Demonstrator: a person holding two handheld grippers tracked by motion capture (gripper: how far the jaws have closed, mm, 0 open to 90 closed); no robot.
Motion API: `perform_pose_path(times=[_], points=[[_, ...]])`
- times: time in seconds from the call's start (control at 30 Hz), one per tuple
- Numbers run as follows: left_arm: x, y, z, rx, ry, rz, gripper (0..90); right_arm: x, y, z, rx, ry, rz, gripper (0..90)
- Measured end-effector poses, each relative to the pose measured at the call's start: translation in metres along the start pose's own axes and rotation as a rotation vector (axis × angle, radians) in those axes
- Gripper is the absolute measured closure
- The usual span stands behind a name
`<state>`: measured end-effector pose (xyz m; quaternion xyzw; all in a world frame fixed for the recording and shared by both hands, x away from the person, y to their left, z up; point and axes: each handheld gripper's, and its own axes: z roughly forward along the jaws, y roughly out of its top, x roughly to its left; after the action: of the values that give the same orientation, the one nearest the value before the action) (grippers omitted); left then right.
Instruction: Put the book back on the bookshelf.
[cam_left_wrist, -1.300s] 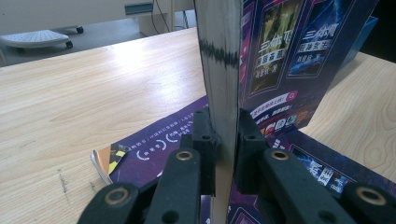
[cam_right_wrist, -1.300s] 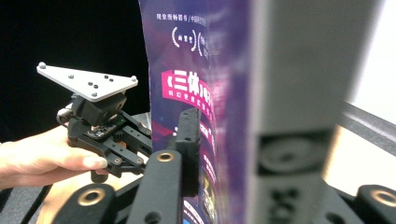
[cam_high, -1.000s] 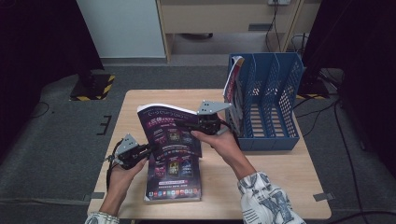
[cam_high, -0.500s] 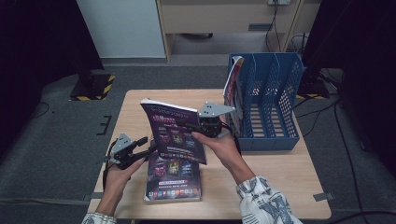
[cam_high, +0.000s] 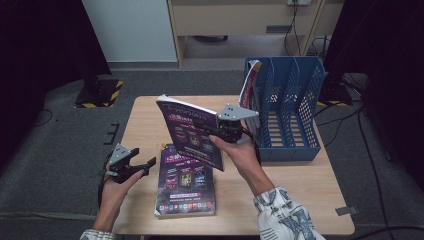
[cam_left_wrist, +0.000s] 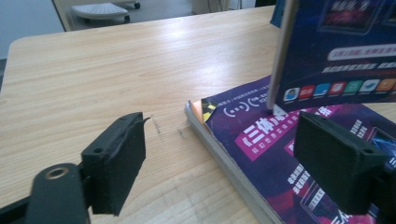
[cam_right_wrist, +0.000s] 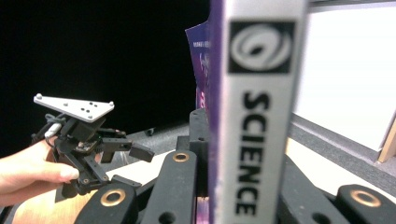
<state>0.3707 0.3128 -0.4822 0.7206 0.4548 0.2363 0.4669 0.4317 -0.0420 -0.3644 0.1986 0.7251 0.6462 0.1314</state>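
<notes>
A blue file rack (cam_high: 292, 107) stands on the wooden table (cam_high: 145, 115), a magazine (cam_high: 250, 85) inside.

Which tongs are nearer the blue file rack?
Right. The right tongs, shut on the raised book, sit just beside the blue file rack; the open left tongs hang past the flat book.

— Where do we have the books?
— One book (cam_high: 187, 187) lies flat on our table (cam_high: 150, 112); the raised book (cam_high: 192, 131) hangs above it, left of the file rack (cam_high: 292, 107) at the table's right.
</notes>
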Motion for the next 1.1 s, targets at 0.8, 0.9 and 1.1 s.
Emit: perform_pose_path(times=[0.8, 0.9, 1.1], points=[[0.007, -0.011, 0.017, 0.107, 0.132, 0.030, 5.4, 0.001, 0.009, 0.000, 0.003, -0.048, 0.008, 82.4], [0.005, -0.012, 0.018, 0.116, 0.127, 0.037, 5.4, -0.001, 0.009, -0.007, -0.002, -0.064, 0.017, 82.4], [0.004, -0.011, 0.017, 0.118, 0.126, 0.038, 5.2, -0.002, 0.011, -0.017, -0.015, -0.085, 0.020, 82.4]])
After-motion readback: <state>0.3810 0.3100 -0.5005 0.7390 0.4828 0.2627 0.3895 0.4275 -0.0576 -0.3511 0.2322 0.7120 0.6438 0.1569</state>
